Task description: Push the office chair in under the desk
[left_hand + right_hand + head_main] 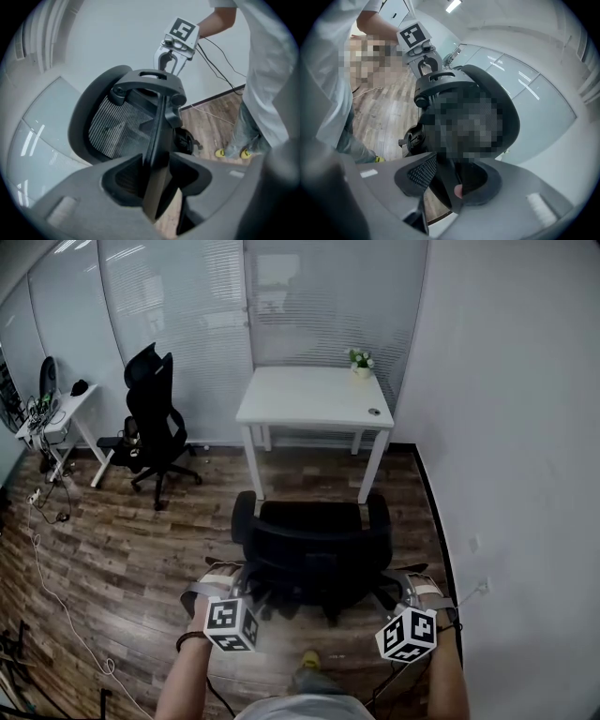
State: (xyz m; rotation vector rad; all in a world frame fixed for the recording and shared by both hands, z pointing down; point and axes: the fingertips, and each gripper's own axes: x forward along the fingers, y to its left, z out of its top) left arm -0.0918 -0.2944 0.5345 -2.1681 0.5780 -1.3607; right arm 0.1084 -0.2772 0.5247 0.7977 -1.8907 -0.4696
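Note:
A black office chair point(314, 540) stands on the wood floor, its seat facing the white desk point(309, 395) and close to the desk's front edge. My left gripper point(223, 576) is at the left edge of the backrest and my right gripper point(417, 582) at the right edge. In the left gripper view the mesh backrest's point(117, 126) rim runs between the jaws of the left gripper point(157, 187) and fills the gap. In the right gripper view the right gripper point(450, 187) is likewise shut on the rim of the backrest point(506, 108). Each gripper shows across the chair in the other's view.
A small potted plant point(361, 362) sits on the desk's far right corner. A second black chair point(155, 418) and a cluttered white side table point(56, 418) stand at the left. Cables point(47, 559) trail over the floor. A grey wall point(525, 474) runs along the right.

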